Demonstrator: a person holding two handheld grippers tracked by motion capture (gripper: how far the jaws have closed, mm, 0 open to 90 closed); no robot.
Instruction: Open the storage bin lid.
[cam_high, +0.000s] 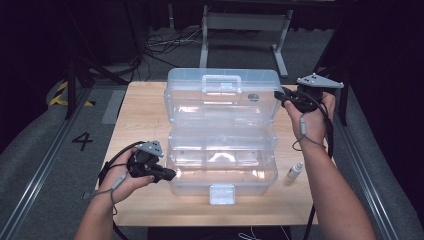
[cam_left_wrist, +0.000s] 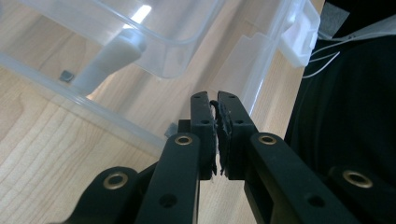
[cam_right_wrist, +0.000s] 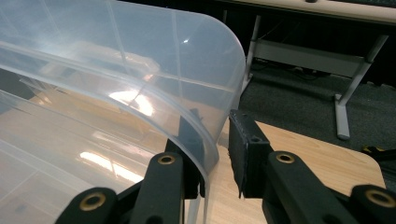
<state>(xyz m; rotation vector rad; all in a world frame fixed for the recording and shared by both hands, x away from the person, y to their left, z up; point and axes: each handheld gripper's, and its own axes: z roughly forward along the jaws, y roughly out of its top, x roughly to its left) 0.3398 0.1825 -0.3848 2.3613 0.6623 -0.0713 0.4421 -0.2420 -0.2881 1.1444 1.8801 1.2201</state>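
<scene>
Straddling the lid (cam_right_wrist: 140, 84) edge, the right gripper (cam_right_wrist: 215, 154) jaws are held apart, unclosed, while the left gripper (cam_left_wrist: 215, 135) jaws are pressed together, empty, beside the box (cam_high: 222, 172).

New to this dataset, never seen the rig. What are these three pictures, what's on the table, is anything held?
No robot: a person holds hand tongs, one per hand. The high view looks down on the table; the other two ride on each tool. On the table: a clear plastic box, its lid open, and a small bottle beside it. The left tongs are shut on nothing, at the box's left side. The right tongs are open, straddling the lid's edge without clamping it.
</scene>
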